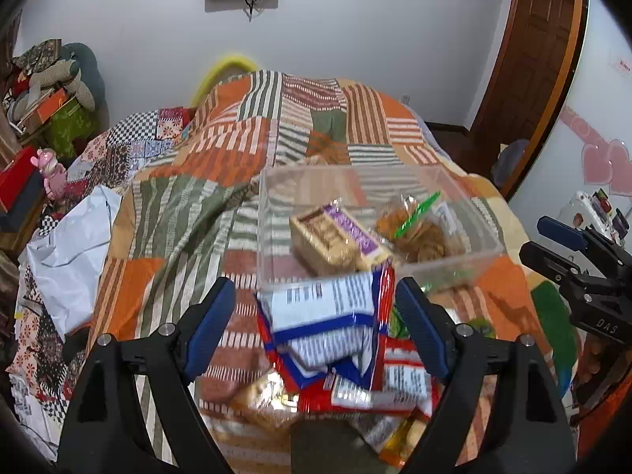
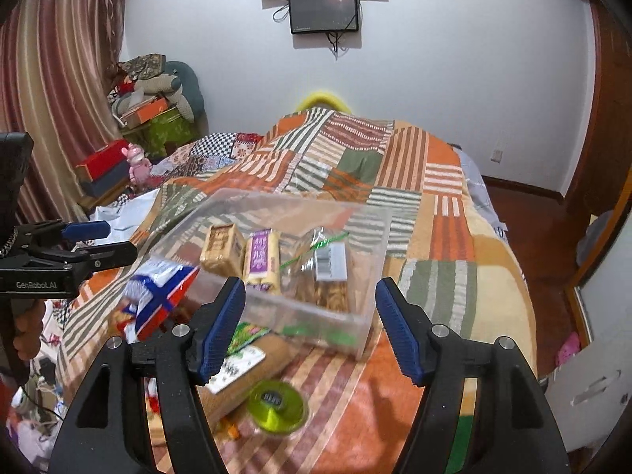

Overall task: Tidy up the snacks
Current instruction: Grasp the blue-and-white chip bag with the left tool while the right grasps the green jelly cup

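Observation:
A clear plastic box (image 1: 454, 193) (image 2: 367, 260) sits on the patchwork bed and holds a purple-labelled cracker pack (image 1: 335, 237) (image 2: 262, 260), a tan cracker pack (image 2: 223, 252) and a bag of cookies (image 1: 422, 233) (image 2: 328, 276). My left gripper (image 1: 316, 324) is open. A red, white and blue snack packet (image 1: 328, 308) (image 2: 162, 296) sits blurred between its jaws, just before the box's near wall; no grip shows. More packets (image 1: 387, 387) lie below. My right gripper (image 2: 310, 324) is open and empty over the box's near corner.
A green-labelled packet (image 2: 241, 351) and a round green-lidded tin (image 2: 276, 401) lie on the bedspread (image 1: 245, 150) near the right gripper. A white sheet (image 1: 75, 245) lies at the bed's left. Cluttered boxes (image 2: 106, 166) stand left; the bed edge drops to the floor at right.

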